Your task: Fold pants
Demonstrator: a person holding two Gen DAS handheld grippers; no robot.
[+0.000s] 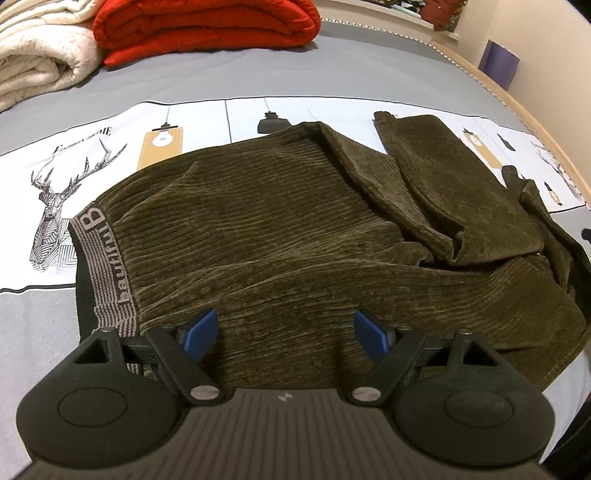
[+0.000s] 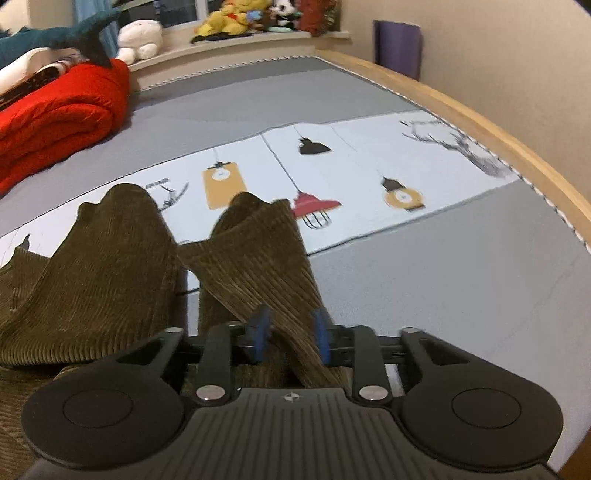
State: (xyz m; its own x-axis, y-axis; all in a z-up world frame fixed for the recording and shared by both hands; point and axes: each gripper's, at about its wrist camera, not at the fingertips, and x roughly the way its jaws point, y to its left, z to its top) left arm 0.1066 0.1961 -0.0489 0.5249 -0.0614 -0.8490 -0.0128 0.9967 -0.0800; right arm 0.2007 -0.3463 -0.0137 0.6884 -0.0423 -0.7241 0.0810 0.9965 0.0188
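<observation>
Jaws of the left gripper [image 1: 284, 334] stand wide apart low in the frame, hovering over the olive corduroy pants [image 1: 288, 236] and gripping nothing. The right gripper [image 2: 290, 338] is pinched narrow on a lifted fold of the pants [image 2: 255, 254], cloth caught between its blue pads [image 2: 262, 332]. The pants lie crumpled mid-frame on the bed sheet [image 1: 221, 81], waistband [image 1: 107, 254] at left. A red blanket [image 1: 207, 26] sits upper left; the wooden bed edge [image 2: 480, 122] curves along the right.
</observation>
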